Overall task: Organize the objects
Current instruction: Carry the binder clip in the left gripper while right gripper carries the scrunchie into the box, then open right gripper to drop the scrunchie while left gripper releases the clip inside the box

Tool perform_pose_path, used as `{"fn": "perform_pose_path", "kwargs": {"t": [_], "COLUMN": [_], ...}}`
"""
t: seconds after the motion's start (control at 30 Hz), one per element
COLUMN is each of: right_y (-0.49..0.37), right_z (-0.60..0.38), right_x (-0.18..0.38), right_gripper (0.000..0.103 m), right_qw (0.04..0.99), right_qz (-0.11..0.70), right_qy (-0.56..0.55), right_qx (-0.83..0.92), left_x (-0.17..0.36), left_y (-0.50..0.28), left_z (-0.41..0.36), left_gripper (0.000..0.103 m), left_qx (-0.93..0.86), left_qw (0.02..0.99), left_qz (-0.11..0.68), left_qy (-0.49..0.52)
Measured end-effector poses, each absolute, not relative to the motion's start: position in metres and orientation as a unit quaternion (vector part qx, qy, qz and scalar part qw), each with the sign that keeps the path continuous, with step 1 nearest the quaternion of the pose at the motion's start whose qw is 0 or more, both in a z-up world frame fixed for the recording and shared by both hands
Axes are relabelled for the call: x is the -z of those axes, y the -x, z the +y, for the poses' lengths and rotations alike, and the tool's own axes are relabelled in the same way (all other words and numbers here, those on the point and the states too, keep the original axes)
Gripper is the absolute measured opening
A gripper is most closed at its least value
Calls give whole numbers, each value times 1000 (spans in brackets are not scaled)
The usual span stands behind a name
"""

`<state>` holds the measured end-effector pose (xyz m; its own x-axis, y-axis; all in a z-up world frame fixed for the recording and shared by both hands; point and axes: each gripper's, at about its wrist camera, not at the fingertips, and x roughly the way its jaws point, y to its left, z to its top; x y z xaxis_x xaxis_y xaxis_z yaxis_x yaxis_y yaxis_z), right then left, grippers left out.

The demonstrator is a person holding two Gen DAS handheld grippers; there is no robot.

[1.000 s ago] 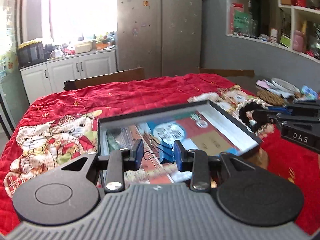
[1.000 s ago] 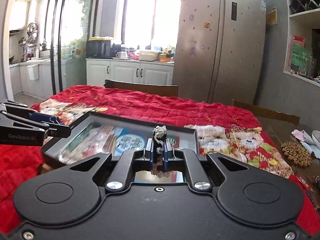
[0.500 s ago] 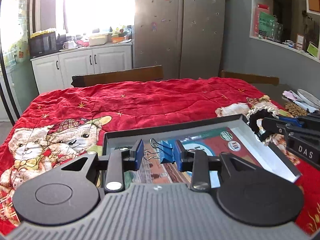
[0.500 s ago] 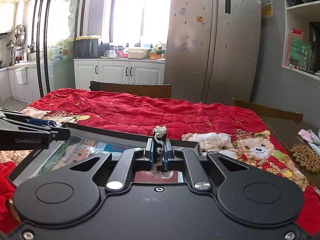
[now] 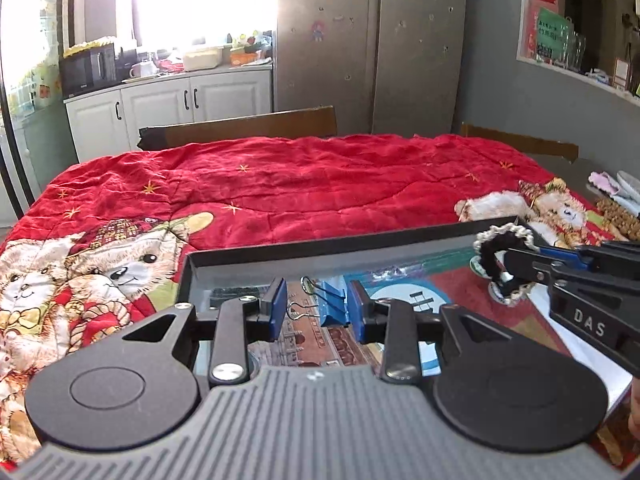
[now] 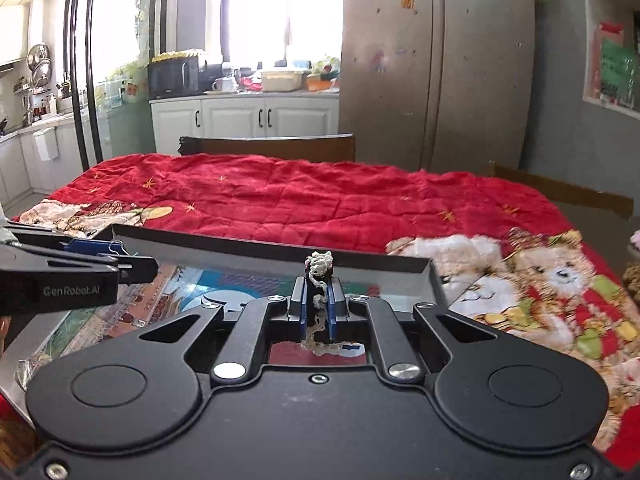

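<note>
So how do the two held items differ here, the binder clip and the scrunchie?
The blue binder clip is rigid, its wire handles sticking out; the black scrunchie is a soft ring trimmed in white. The clip leaves the jaws parted; the scrunchie is pinched nearly flat. Both hang over the black tray.

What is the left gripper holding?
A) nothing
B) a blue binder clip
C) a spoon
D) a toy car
B: in the left wrist view a blue binder clip sits gripped between the left gripper's blue pads, above the tray.
</note>
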<state>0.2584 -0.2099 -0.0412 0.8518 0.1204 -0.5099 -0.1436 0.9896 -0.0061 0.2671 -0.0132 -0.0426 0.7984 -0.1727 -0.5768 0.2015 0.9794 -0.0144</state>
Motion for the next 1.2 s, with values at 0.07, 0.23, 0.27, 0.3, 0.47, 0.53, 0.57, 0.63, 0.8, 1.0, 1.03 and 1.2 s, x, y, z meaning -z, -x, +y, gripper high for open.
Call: {"fn": "perform_pose_path", "kwargs": {"t": [0.07, 0.23, 0.27, 0.3, 0.47, 0.53, 0.57, 0.63, 0.8, 1.0, 1.03, 1.2], "right_y": [-264, -271, -272, -273, -277, -278, -279, -281, -284, -287, -287, -283], "right_z": [-212, -213, -212, -211, -203, -202, -202, -202, -200, -200, -200, -201], "right_x": [46, 53, 53, 54, 58, 59, 59, 60, 62, 63, 63, 59], "right_gripper": [10, 10, 10, 10, 10, 10, 10, 10, 12, 16, 18, 38], "right_qw": [959, 953, 952, 951, 946, 944, 944, 942, 935, 931, 931, 935], "right_qz": [272, 291, 292, 295, 309, 313, 314, 320, 335, 345, 344, 331], "right_qy": [13, 12, 14, 15, 30, 30, 29, 29, 33, 31, 31, 28], "right_qx": [-76, -88, -89, -91, -97, -99, -100, -102, -112, -118, -118, -121], "left_x": [47, 50, 50, 51, 56, 57, 57, 58, 58, 57, 57, 56], "left_y": [-269, -271, -273, -274, -280, -282, -282, -283, -284, -284, -284, -284], "left_z": [-15, -15, -16, -16, -15, -15, -16, -16, -15, -15, -15, -13], "left_gripper": [37, 38, 38, 38, 38, 38, 38, 40, 42, 46, 46, 54], "left_qx": [100, 106, 103, 101, 99, 99, 98, 97, 96, 96, 96, 97], "left_qw": [946, 943, 943, 941, 934, 932, 931, 931, 929, 930, 930, 931], "left_qz": [306, 313, 316, 321, 341, 348, 350, 352, 356, 355, 354, 351], "left_qy": [-28, -29, -30, -29, -26, -27, -28, -28, -24, -24, -24, -21]}}
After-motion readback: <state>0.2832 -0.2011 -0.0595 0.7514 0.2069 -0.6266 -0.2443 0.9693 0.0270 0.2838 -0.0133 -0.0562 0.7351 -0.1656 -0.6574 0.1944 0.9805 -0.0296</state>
